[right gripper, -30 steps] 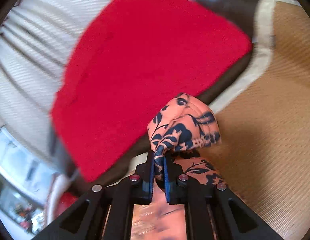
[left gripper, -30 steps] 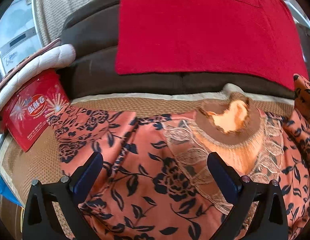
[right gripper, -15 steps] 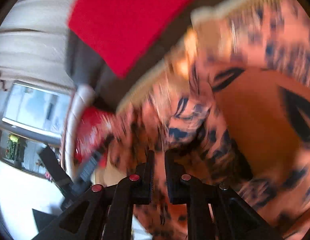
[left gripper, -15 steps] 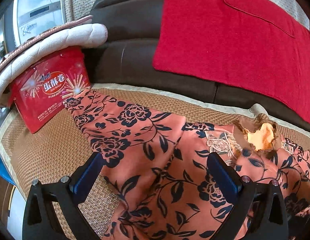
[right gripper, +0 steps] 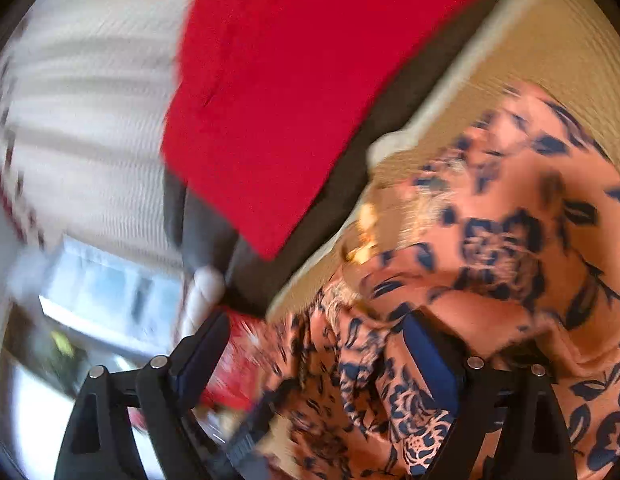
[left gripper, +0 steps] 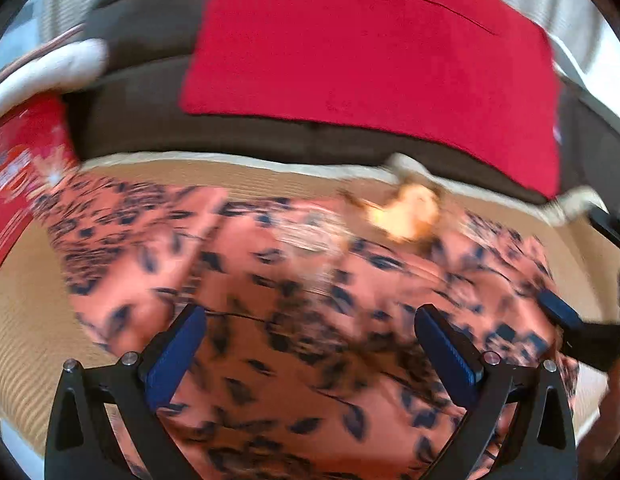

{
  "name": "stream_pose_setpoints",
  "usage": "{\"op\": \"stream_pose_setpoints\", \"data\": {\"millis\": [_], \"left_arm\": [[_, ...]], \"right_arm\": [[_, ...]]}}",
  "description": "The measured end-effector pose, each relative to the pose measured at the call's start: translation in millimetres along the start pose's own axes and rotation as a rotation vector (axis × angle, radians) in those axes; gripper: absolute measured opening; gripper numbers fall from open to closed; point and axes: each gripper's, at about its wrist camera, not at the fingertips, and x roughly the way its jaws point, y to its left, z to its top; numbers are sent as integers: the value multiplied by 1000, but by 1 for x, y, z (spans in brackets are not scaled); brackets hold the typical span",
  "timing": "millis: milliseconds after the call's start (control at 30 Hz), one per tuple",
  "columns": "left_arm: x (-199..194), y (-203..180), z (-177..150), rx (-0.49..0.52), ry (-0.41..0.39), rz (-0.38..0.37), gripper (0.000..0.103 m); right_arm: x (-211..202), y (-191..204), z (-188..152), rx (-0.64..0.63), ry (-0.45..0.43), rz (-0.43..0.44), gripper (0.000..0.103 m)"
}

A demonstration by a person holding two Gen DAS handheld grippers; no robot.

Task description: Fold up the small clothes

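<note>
A salmon garment (left gripper: pixel 302 280) with a dark blue flower print lies spread on a woven mat (left gripper: pixel 26 320), its yellow-lined neckline (left gripper: pixel 409 212) toward the sofa. My left gripper (left gripper: pixel 311 344) hovers over the garment's middle, open, with nothing pinched. My right gripper (right gripper: pixel 313 352) is over the garment's (right gripper: pixel 509 240) right side. Its jaws are opening and its pads (right gripper: pixel 427 360) stand clear of the cloth under them. One of its fingers (left gripper: pixel 557 314) shows at the right edge of the left wrist view. Both views are motion-blurred.
A red cloth (left gripper: pixel 369 48) hangs over the dark brown sofa back (left gripper: pixel 142 112) behind the mat. A red printed tin (left gripper: pixel 22 168) and a white padded cushion (left gripper: pixel 50 72) sit at the left. A bright window (right gripper: pixel 110 288) shows beyond.
The right gripper, shut on a folded sleeve a second ago, swung it down over the garment and opened, letting it go. The left view swung left, then back.
</note>
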Motion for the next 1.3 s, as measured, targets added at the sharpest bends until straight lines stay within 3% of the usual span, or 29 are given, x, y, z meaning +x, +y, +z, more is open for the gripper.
{"op": "stream_pose_setpoints", "data": {"millis": [133,267,367,400,433,500,567,600,667,800,867,933,1067,1167,1300], "left_arm": [[8,-36,-4,101,-1,21,103],[21,-54,-5,120,16,-19,103],[33,-65,-8,166,42,15,103],[38,-64,-9,166,57,13,99],[41,-63,-11,160,71,4,92],[51,-57,-11,135,117,-11,49],[56,-47,-12,95,146,-47,26],[55,-41,-12,67,137,-75,16],[45,-30,-7,24,91,-114,11],[2,-9,6,19,-130,-159,10],[-12,4,11,33,-206,-140,10],[-10,17,13,30,-202,-106,10],[20,46,8,-6,-31,-119,15],[26,55,2,16,22,-85,30],[4,82,6,-15,-58,-55,60]], "right_arm": [[4,-30,6,84,-23,-100,72],[3,-50,5,103,9,-220,48],[4,-62,10,148,39,-214,44],[5,-65,12,157,42,-206,44],[9,-67,10,157,46,-204,44],[4,-68,12,151,55,-204,44],[5,-69,13,140,58,-210,44],[8,-69,10,135,59,-214,44],[9,-68,11,123,60,-221,44],[7,-60,10,111,40,-199,44],[6,-47,6,52,27,-177,46],[5,-30,1,-26,4,-152,46],[8,-7,-5,-139,-14,-141,45],[24,-3,-10,-151,38,-146,46],[58,-8,-26,-136,172,-201,45]]}}
